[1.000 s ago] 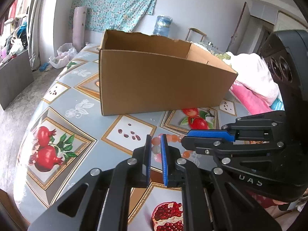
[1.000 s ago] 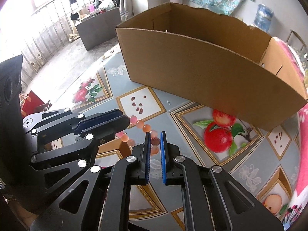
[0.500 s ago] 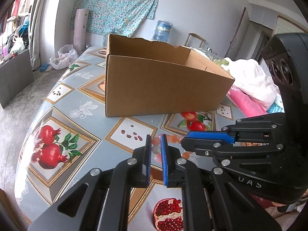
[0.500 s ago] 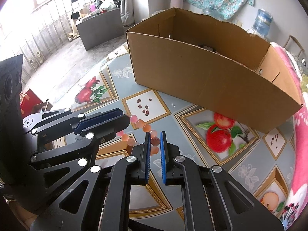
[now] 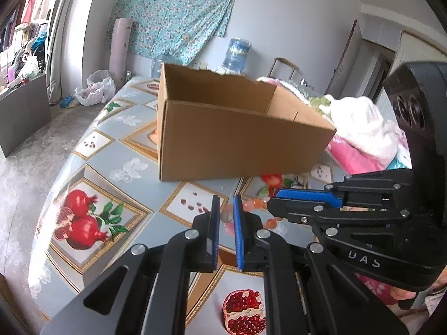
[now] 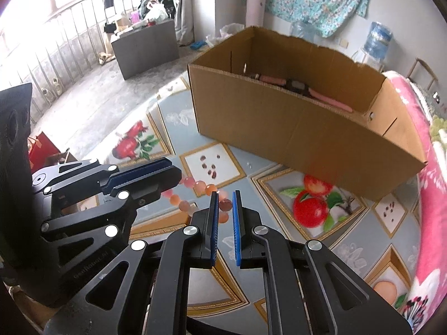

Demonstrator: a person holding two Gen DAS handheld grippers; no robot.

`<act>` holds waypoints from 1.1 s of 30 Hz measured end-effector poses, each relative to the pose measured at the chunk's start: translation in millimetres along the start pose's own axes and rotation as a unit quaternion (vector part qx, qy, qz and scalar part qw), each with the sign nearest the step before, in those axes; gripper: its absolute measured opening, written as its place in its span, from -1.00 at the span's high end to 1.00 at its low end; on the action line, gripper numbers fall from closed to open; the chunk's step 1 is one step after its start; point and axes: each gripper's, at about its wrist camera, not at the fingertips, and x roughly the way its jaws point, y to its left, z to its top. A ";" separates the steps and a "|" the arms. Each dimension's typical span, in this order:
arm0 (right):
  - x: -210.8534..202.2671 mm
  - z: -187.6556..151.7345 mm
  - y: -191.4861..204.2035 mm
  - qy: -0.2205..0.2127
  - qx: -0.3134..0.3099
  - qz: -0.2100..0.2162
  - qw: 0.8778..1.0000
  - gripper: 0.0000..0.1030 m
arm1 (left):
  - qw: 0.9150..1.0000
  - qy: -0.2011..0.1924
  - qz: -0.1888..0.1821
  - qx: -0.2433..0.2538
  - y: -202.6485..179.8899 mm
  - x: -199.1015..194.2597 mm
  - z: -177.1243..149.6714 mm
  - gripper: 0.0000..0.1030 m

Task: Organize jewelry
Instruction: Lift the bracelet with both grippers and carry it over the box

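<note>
Beads of a pink and orange beaded bracelet (image 6: 202, 195) are stretching between the left gripper (image 5: 225, 209) and right gripper (image 6: 224, 205), both clenched on it above the fruit-patterned worktop (image 5: 111, 145), short of the brown cardboard box (image 6: 301, 122). Pulling apart risks snapping the string. Right gripper's body reads "UAS".
</note>
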 end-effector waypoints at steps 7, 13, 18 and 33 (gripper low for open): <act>-20.7 14.1 1.1 -0.037 -0.003 0.002 0.999 0.85 | 1.000 -0.024 -0.002 -0.001 -0.7 -17.4 16.4 0.82; -43.5 28.1 -1.3 -0.080 -0.001 0.013 0.997 0.85 | 0.998 -0.057 -0.005 0.011 -5.0 -37.5 42.6 0.83; -57.4 39.8 -6.5 -0.115 -0.009 0.017 0.993 0.85 | 0.995 -0.090 0.001 0.032 -12.7 -52.0 68.4 0.82; -64.4 69.6 -44.7 -0.171 0.005 0.020 0.985 0.85 | 0.990 -0.124 0.006 0.066 -30.4 -44.0 125.7 0.82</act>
